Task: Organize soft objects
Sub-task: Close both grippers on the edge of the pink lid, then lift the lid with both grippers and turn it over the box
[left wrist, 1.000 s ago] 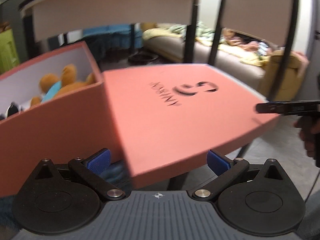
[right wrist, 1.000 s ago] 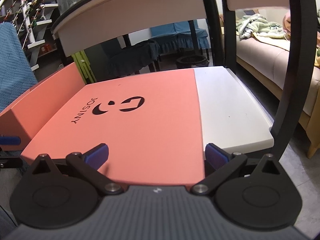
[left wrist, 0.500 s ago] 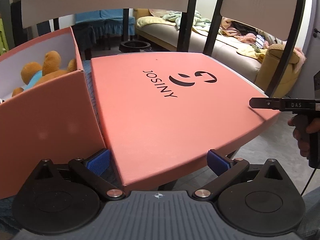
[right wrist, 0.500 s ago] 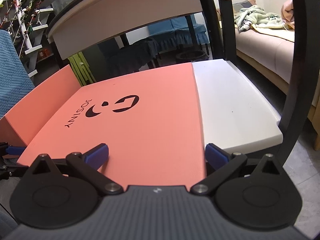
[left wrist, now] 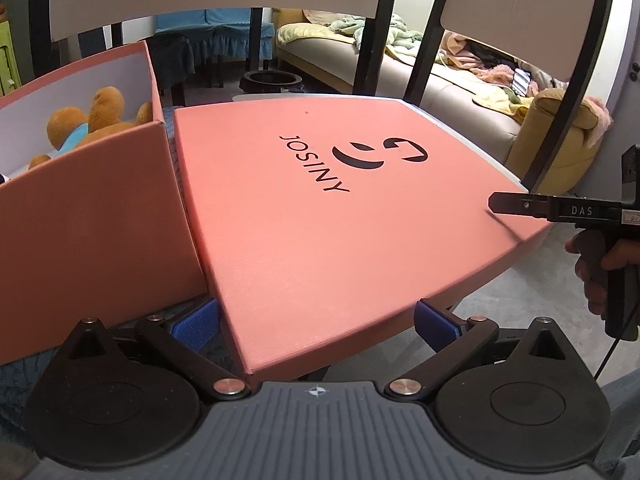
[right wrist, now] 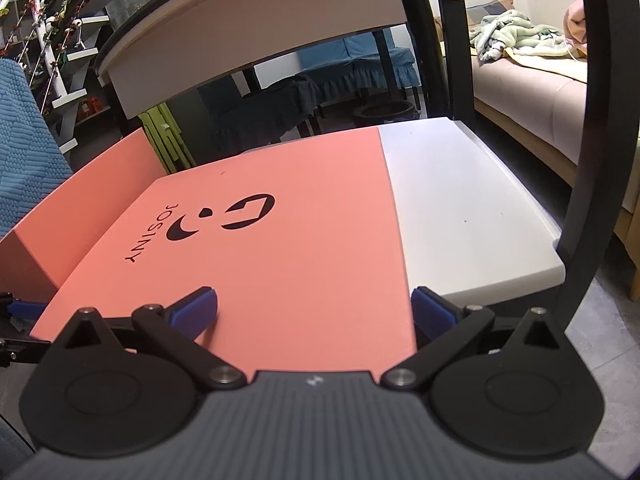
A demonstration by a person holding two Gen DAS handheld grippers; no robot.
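Grippers sit nearest, one at each side of a coral lid [left wrist: 320,216]. The left gripper [left wrist: 316,320] has its blue fingers [left wrist: 196,318] apart, straddling the lid's near corner. The right gripper [right wrist: 314,312] also has its fingers apart at the opposite edge, over a white chair seat [right wrist: 472,216]. Beyond, just left of the lid, stands the open box [left wrist: 92,200] with an orange plush toy [left wrist: 100,116] inside. Likely next: close both grips evenly, lift the lid level, then lower it squarely onto the box.
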